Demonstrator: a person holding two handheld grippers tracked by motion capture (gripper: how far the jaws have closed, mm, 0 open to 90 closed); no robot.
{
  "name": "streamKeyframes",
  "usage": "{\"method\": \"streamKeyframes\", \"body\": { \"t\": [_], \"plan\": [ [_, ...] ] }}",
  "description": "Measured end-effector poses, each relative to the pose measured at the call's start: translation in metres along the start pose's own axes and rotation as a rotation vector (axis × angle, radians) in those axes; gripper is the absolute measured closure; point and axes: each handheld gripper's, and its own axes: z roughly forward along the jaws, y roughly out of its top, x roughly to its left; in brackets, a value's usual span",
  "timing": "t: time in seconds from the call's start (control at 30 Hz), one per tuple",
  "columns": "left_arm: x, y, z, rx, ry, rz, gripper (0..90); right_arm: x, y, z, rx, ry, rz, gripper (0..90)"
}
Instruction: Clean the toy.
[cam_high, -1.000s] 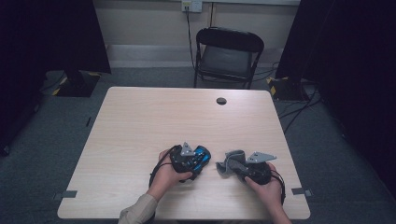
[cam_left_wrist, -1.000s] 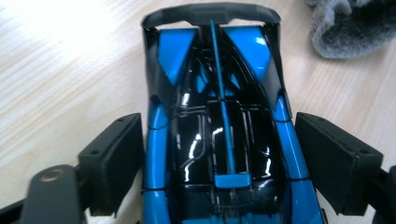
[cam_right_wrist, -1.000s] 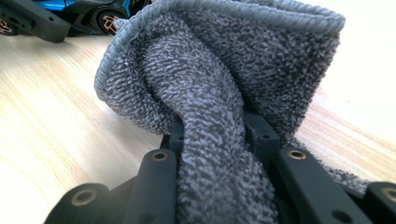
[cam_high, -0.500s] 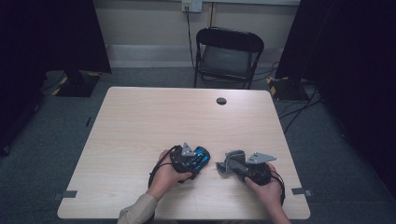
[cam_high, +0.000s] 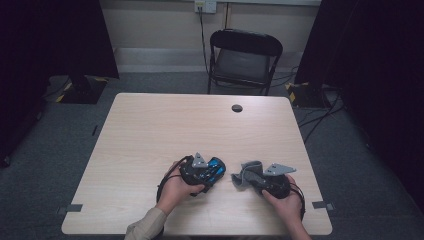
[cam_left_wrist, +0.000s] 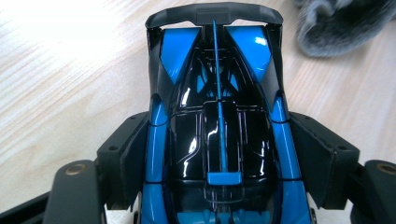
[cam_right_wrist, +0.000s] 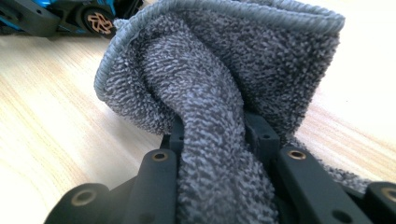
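The pale wooden table (cam_high: 150, 145) takes up the middle of the high view, and a black folding chair (cam_high: 244, 60) stands beyond its far edge at twelve o'clock. A small dark round grommet (cam_high: 237, 108) sits in the tabletop near that far edge. Both hands work at the near edge, around six o'clock.

The left claw (cam_high: 216, 170) lies just left of centre and holds a blue and black toy car (cam_left_wrist: 217, 126). In the left gripper view its two jaws press on the car's flanks, one on each side, and they have just been closing on it. The car's tail wing points away, toward twelve o'clock in that view.

The right claw (cam_high: 246, 176) is at about three o'clock of the left one, close beside it. It is clenched on a bunched grey cloth (cam_right_wrist: 219, 93), which bulges up from between the jaws in the right gripper view. The cloth rests on the table just beside the car, with a wheel (cam_right_wrist: 99, 19) at eleven o'clock.
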Motion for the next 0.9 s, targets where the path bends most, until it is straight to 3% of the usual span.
{"method": "streamKeyframes", "body": {
  "t": [0.43, 0.67, 0.83, 0.9],
  "plan": [
    [0.002, 0.004, -0.012, -0.032, -0.025, 0.016, 27.7, -0.002, 0.000, 0.000, -0.004, 0.008, 0.021, 69.5],
    [0.002, 0.008, -0.020, -0.067, -0.039, 0.021, 27.7, -0.004, 0.001, -0.001, -0.019, 0.017, 0.071, 70.8],
    [-0.003, 0.012, -0.024, -0.091, -0.059, 0.040, 27.6, -0.004, 0.011, -0.004, -0.046, 0.018, 0.098, 71.9],
    [-0.006, 0.016, -0.026, -0.106, -0.080, 0.047, 27.6, -0.006, 0.025, -0.005, -0.076, 0.003, 0.121, 72.0]
  ]
}}
